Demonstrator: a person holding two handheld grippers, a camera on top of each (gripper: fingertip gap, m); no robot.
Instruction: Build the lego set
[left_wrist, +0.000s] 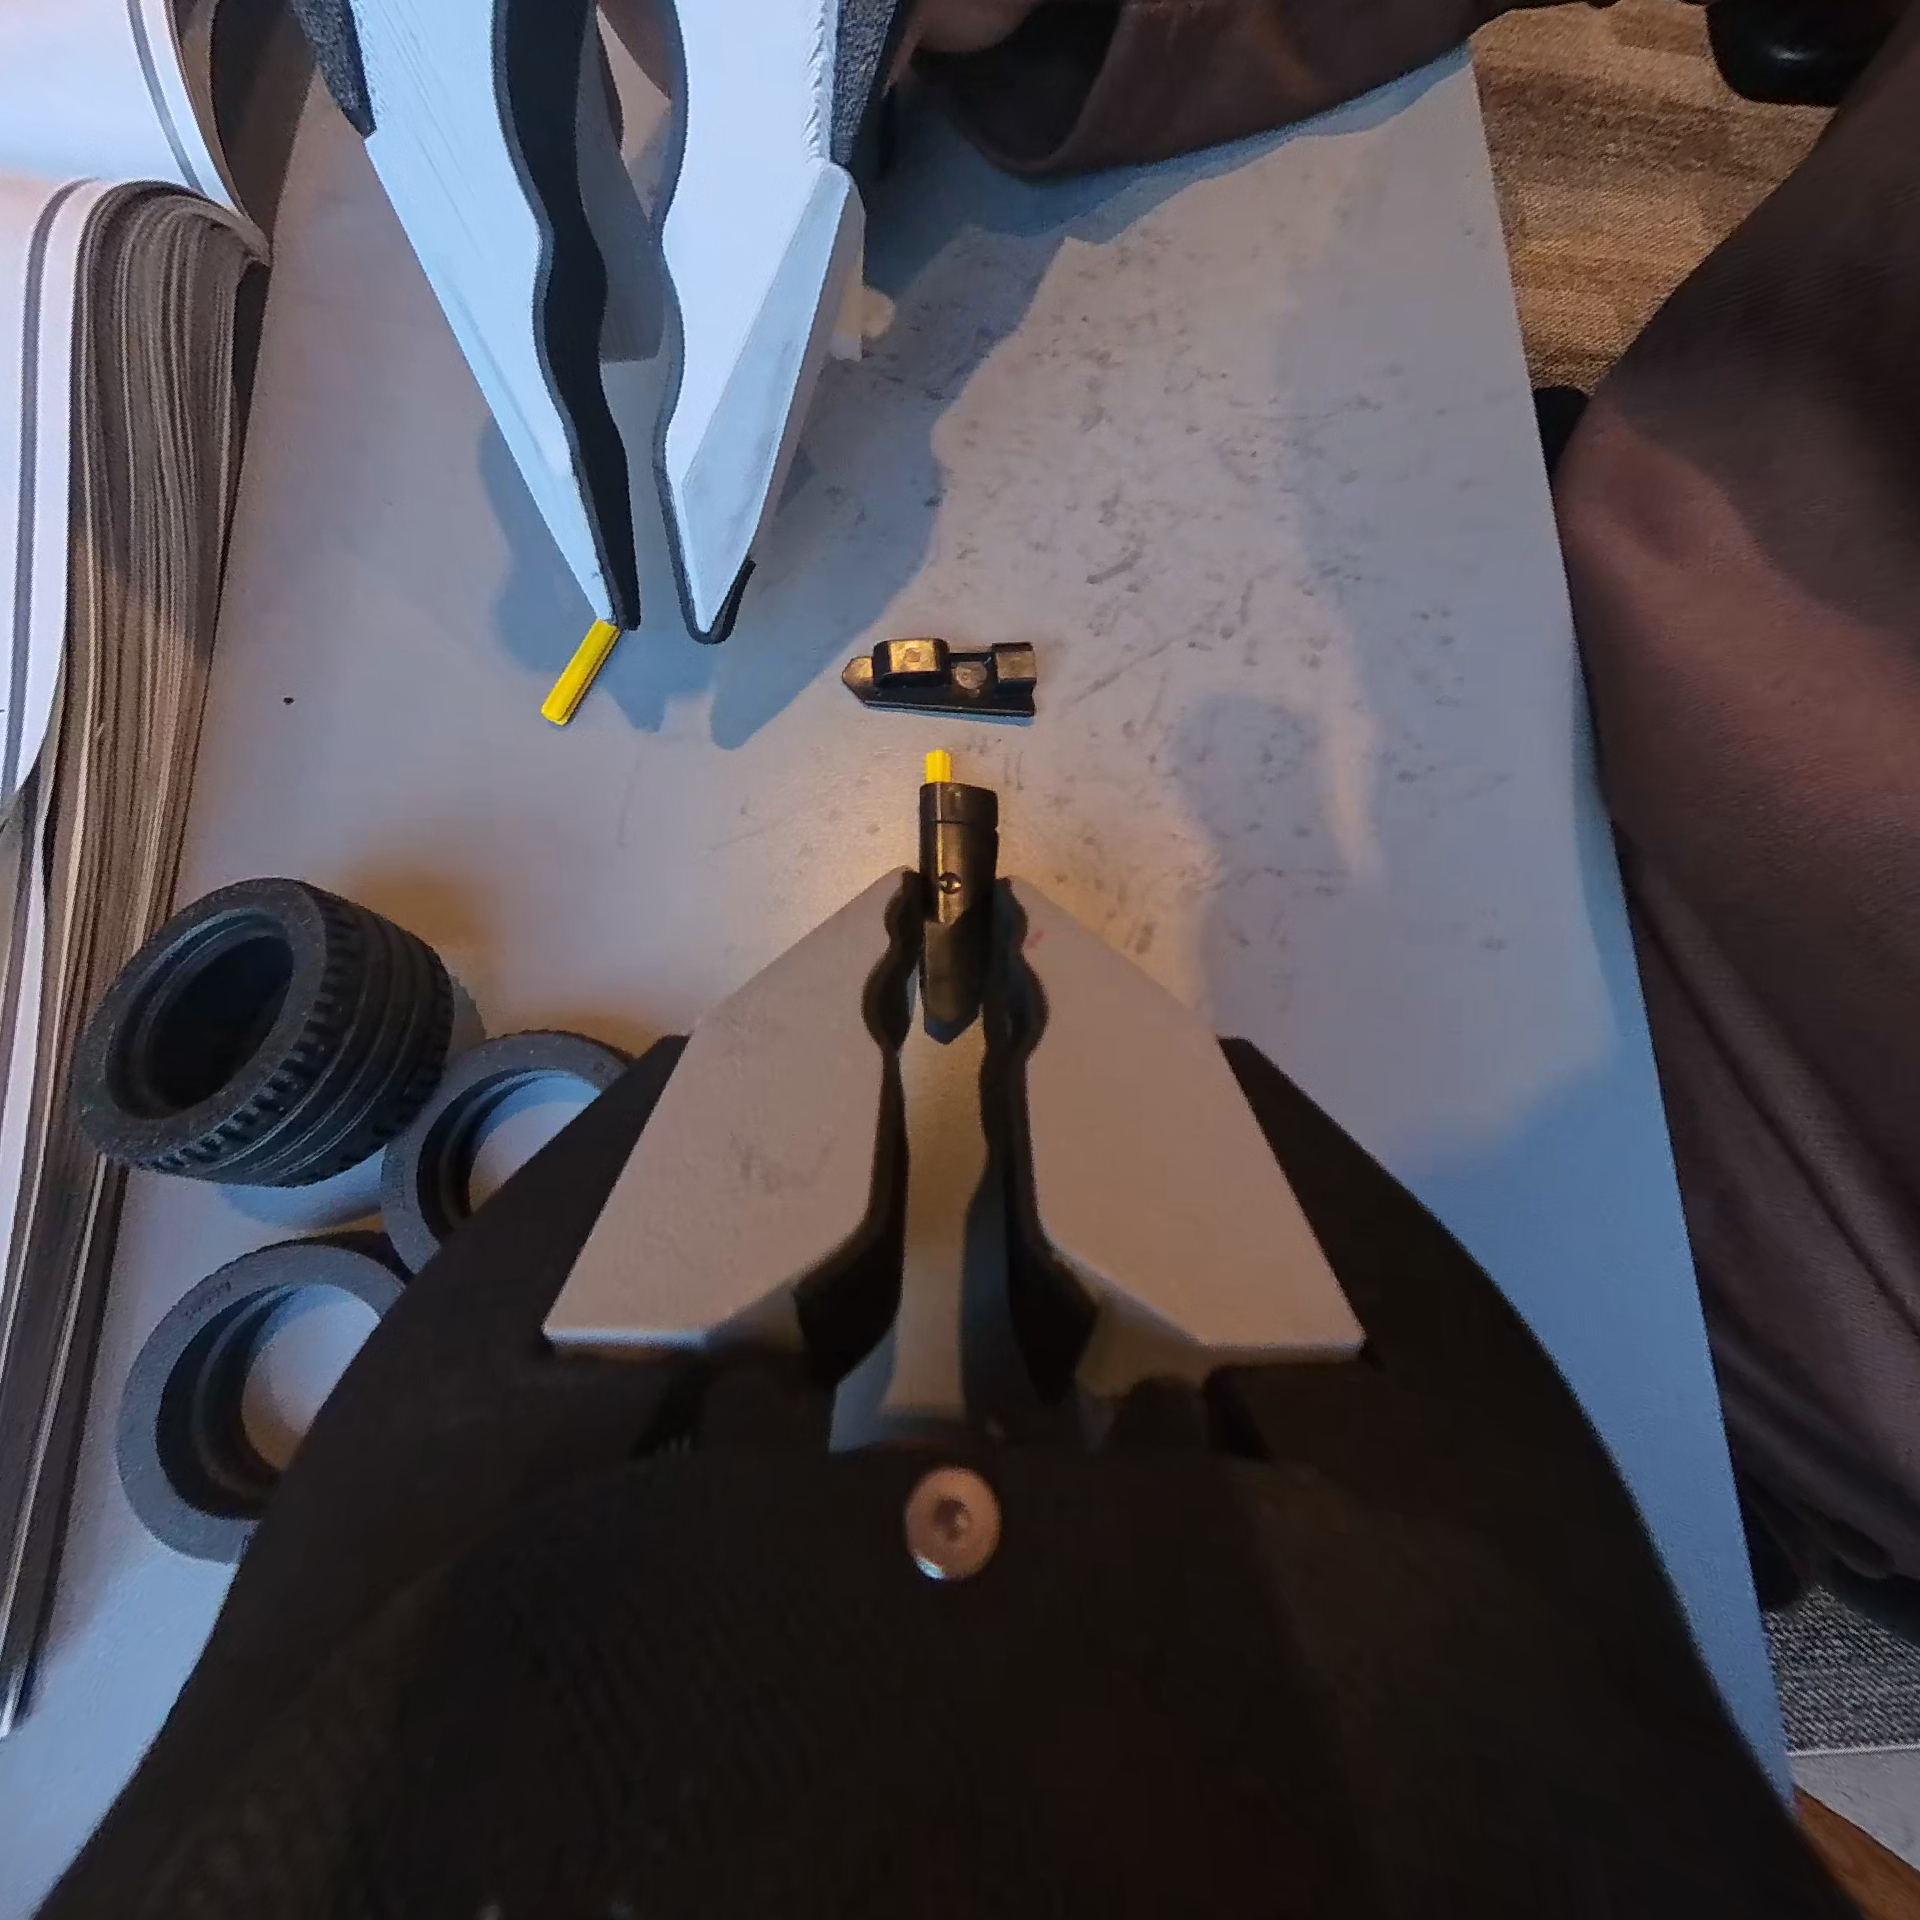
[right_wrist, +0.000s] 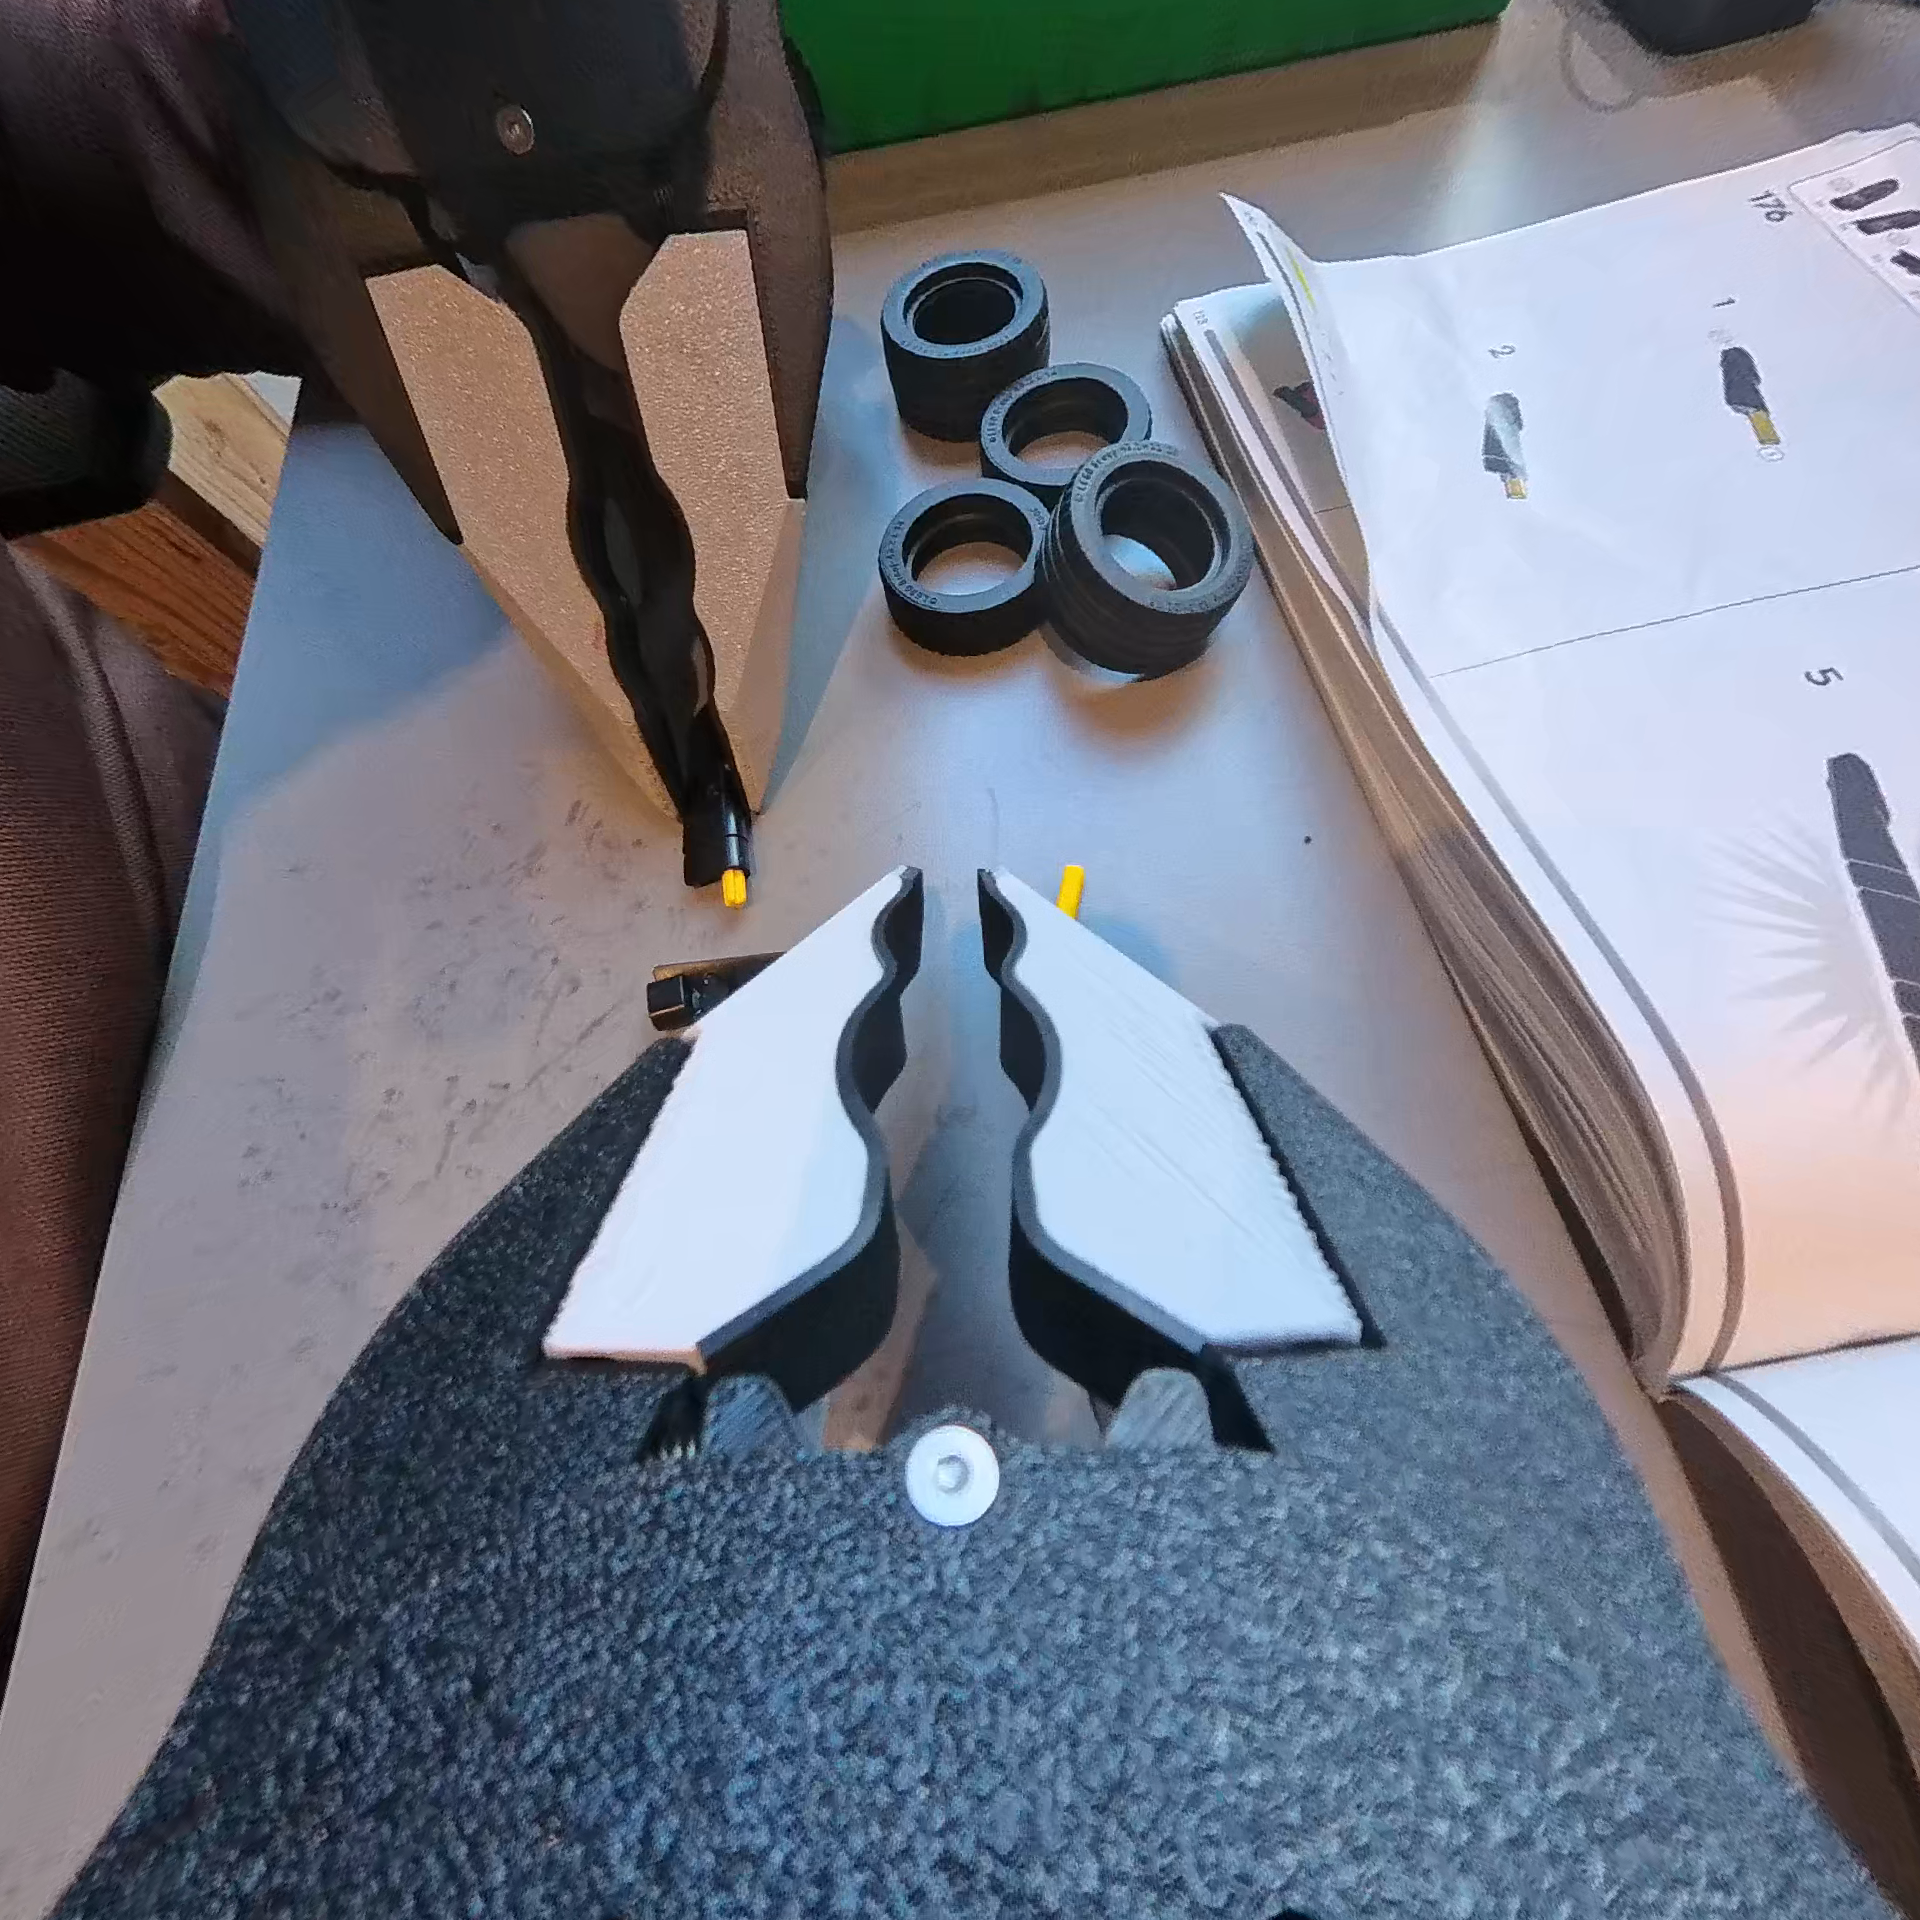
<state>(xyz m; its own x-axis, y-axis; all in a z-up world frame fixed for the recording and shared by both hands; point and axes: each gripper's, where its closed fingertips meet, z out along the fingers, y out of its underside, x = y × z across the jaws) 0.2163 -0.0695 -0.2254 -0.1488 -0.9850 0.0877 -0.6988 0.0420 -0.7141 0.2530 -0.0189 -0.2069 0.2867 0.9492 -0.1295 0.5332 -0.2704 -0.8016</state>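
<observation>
My left gripper (left_wrist: 951, 894) is shut on a black lego piece (left_wrist: 956, 873) with a yellow axle tip (left_wrist: 937, 766) sticking out of its far end; it also shows in the right wrist view (right_wrist: 717, 826), low over the table. A second black lego piece (left_wrist: 943, 677) lies flat just beyond it, partly hidden behind my right finger in the right wrist view (right_wrist: 691, 989). A loose yellow axle (left_wrist: 578, 673) lies on the table at my right gripper's tip (right_wrist: 1070, 891). My right gripper (right_wrist: 949, 885) (left_wrist: 665, 621) is slightly open and empty, tips close to the table.
Several black tyres (right_wrist: 1060, 478) (left_wrist: 265, 1034) lie in a cluster on the grey table (left_wrist: 1247, 520). An open instruction booklet (right_wrist: 1610, 727) lies beside them. A brown chair (left_wrist: 1766, 935) stands along the table's other edge.
</observation>
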